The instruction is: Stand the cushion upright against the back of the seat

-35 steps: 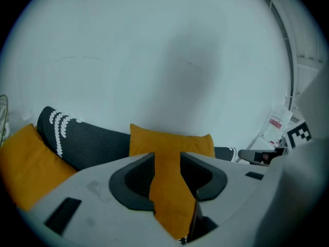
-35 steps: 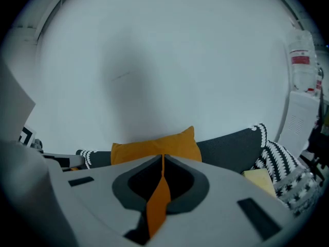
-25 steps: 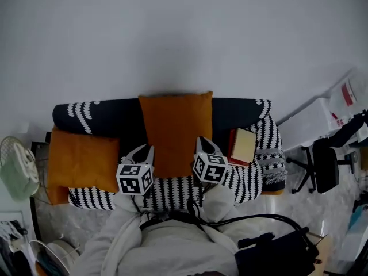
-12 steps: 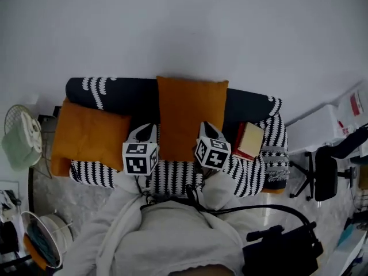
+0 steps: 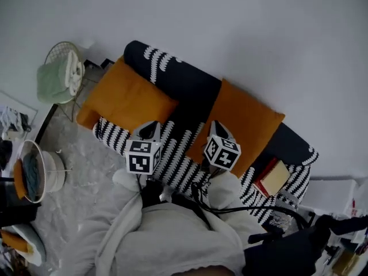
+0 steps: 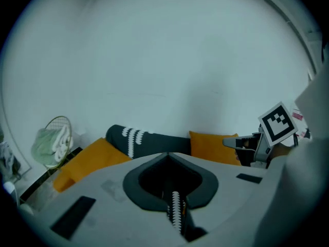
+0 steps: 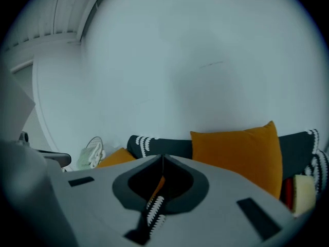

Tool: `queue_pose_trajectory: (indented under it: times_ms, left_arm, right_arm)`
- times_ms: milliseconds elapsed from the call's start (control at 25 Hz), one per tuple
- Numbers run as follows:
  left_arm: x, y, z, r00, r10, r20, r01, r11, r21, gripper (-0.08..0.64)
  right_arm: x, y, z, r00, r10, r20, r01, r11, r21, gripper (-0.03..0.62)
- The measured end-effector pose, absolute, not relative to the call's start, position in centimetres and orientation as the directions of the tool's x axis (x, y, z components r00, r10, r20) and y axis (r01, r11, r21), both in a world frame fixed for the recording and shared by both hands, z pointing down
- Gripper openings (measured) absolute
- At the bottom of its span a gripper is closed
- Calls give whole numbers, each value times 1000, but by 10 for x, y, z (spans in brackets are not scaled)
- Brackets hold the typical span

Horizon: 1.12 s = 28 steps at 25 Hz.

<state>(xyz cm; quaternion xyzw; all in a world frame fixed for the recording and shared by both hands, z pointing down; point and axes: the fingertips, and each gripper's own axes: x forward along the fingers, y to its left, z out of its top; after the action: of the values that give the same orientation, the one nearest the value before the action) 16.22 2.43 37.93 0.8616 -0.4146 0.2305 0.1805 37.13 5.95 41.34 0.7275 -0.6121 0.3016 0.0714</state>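
Observation:
An orange cushion [image 5: 248, 119] stands upright against the dark sofa back [image 5: 184, 80]; it also shows in the left gripper view [image 6: 213, 145] and the right gripper view [image 7: 239, 151]. A second orange cushion [image 5: 126, 99] lies flat at the sofa's left end. My left gripper [image 5: 151, 125] hovers over the striped seat [image 5: 178, 160] between the two cushions, shut and empty [image 6: 167, 155]. My right gripper [image 5: 217, 125] is in front of the upright cushion's lower left edge, apart from it, also shut on nothing [image 7: 162, 157].
A book [image 5: 273, 177] lies on the seat right of the upright cushion. A wire basket with a green cloth [image 5: 57, 76] stands past the sofa's left end. A round stand [image 5: 34, 171] is on the floor at left; an office chair and cables crowd the bottom right.
Both grippers have drawn back from the upright cushion's lower edge and shifted left. The view has swung, so the sofa now runs diagonally. The cushion stays upright.

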Motion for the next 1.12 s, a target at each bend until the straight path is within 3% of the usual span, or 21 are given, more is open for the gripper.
queue_pose_trajectory:
  times_ms: [360, 760, 1120]
  left_arm:
    - [12, -25, 406, 366, -730, 577, -929, -327, 176, 7]
    - [-99, -142, 460, 349, -707, 615, -937, -269, 223, 8]
    - [-147, -230, 517, 342, -678, 651, -938, -206, 278, 8]
  right_arm:
    - [210, -38, 428, -184, -797, 576, -976, 77, -205, 66]
    - [78, -165, 464, -240, -714, 658, -970, 195, -143, 66]
    - [-19, -262, 525, -308, -645, 700, -949, 259, -179, 64]
